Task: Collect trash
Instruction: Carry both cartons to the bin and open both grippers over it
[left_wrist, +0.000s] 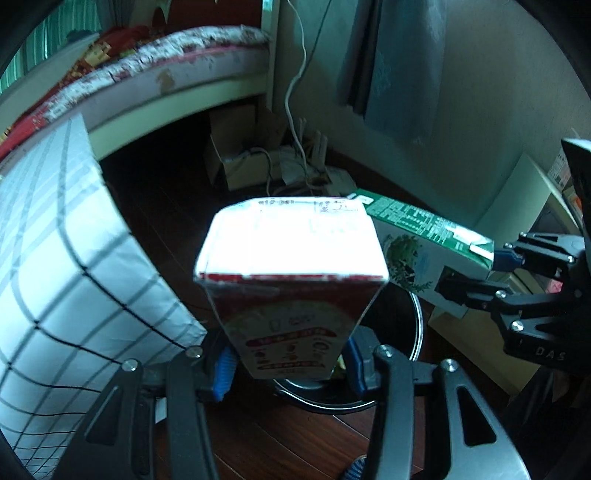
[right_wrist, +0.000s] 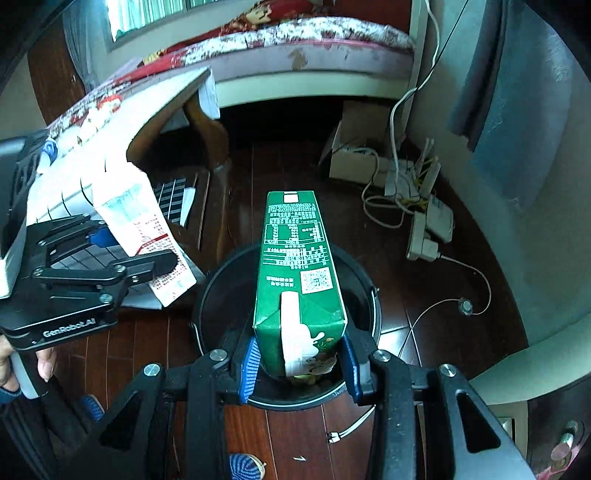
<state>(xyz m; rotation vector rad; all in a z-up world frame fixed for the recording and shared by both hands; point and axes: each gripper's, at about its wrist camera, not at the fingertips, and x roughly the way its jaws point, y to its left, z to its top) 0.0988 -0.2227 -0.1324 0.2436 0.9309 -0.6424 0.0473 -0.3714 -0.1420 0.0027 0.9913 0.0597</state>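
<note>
Here the two pieces of trash are both in the air over the bin: the red-and-white carton (left_wrist: 291, 291) is clamped at its lower end between the blue pads of the left gripper (left_wrist: 290, 365), and the green carton (right_wrist: 299, 280) is pinched the same way, near its folded gable end, by the right gripper (right_wrist: 299, 360). Each carton stands out ahead of its tongs along the fingers, so most of its length is forward of the grip and only the near end is squeezed; that looks a sensible hold, since letting go should let the carton slide off nose first. Directly beneath and just ahead of the right gripper's jaws lies the black round bin (right_wrist: 369, 295), its open mouth framing the green carton, which is why I judge both hands are tilted downward as they are: to aim the cartons into it. In the left view the same dark rim shows under the red-and-white carton, though glare washes out that carton's top face and I cannot read its printing. To the left gripper's left stands a checked board or box (left_wrist: 66, 266), close enough to be brushed. Beyond both grippers, on the dark wooden floor (right_wrist: 303, 443), white cables and adapters (right_wrist: 417, 206) trail by the wall, well clear of the bin.
</note>
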